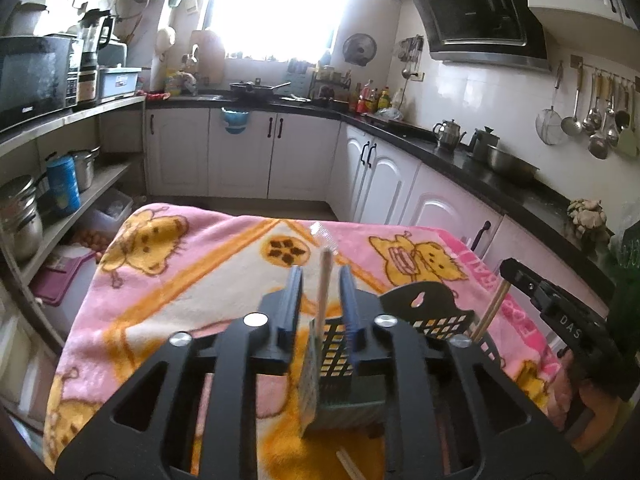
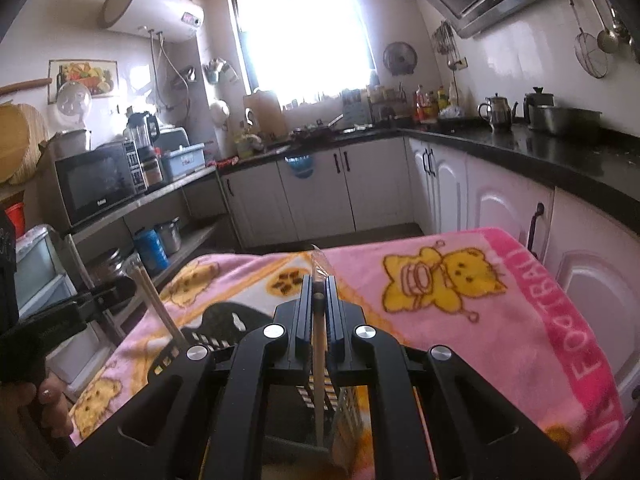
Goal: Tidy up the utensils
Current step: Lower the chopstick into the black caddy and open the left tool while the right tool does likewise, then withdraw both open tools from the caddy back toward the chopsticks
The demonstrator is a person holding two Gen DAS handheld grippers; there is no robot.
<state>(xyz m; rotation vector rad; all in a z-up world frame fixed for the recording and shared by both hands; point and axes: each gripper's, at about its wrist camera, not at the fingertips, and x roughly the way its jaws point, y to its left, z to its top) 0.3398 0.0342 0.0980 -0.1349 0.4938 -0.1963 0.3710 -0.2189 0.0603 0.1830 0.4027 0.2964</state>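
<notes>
A black perforated utensil holder [image 1: 424, 316] stands on a pink cartoon blanket [image 1: 200, 264]. My left gripper [image 1: 320, 280] is open, its fingers either side of a wrapped chopstick pair [image 1: 323, 292] that stands in the holder. Another chopstick pair [image 1: 490, 312] leans in the holder's right part. In the right wrist view my right gripper [image 2: 319, 292] is shut on a wrapped chopstick pair [image 2: 319, 344], its lower end inside the holder [image 2: 224, 320]. Bare chopsticks [image 2: 156, 304] lean out of the holder at the left. The other gripper shows at the left edge [image 2: 60, 320].
The blanket-covered table sits in a kitchen. White cabinets and a dark counter [image 1: 480, 168] with kettles run along the right. Open shelves [image 1: 80, 192] with pots and a microwave [image 1: 32, 76] stand at the left. The right hand-held gripper [image 1: 560, 320] is close on the right.
</notes>
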